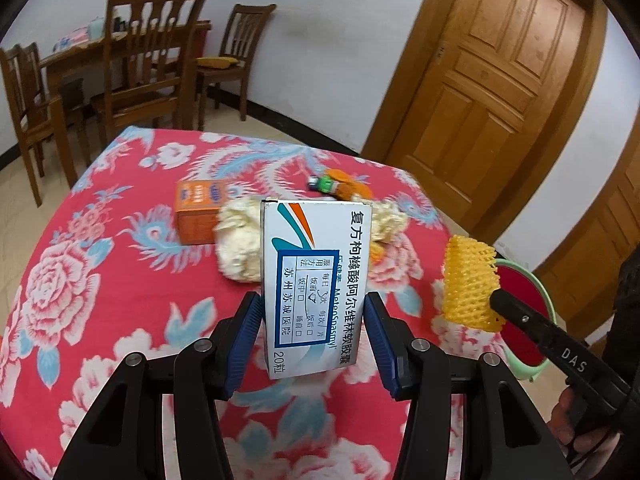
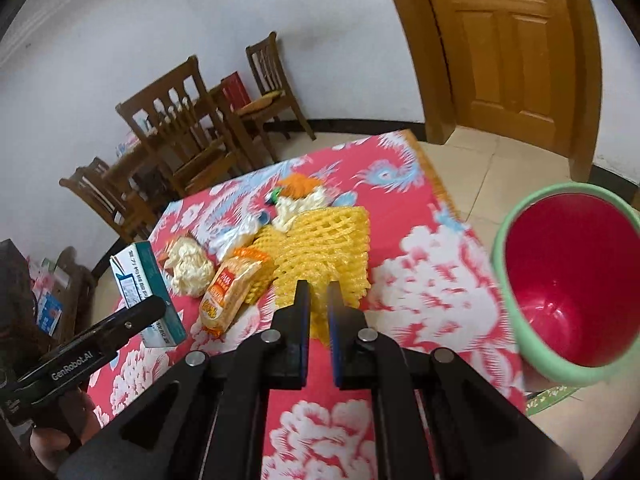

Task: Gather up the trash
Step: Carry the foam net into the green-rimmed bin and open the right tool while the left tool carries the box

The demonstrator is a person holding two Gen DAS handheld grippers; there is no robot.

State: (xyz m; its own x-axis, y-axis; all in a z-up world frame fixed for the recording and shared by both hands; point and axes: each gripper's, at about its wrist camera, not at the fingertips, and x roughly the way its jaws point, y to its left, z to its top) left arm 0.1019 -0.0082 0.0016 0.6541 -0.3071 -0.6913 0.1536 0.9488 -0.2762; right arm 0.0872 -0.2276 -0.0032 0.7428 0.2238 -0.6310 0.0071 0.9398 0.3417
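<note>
Over the floral tablecloth I have my left gripper clamped on the medicine box and my right gripper pinching the yellow foam net, so next both loads go to the red bin beside the table.

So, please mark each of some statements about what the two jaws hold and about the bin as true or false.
1. The left gripper holds a white medicine box. True.
2. The right gripper is empty. False: its jaws are shut on the yellow foam net.
3. The bin is red inside with a green rim. True.
4. The bin is full of trash. False: it looks empty.
5. An orange box lies on the floral cloth. True.
</note>
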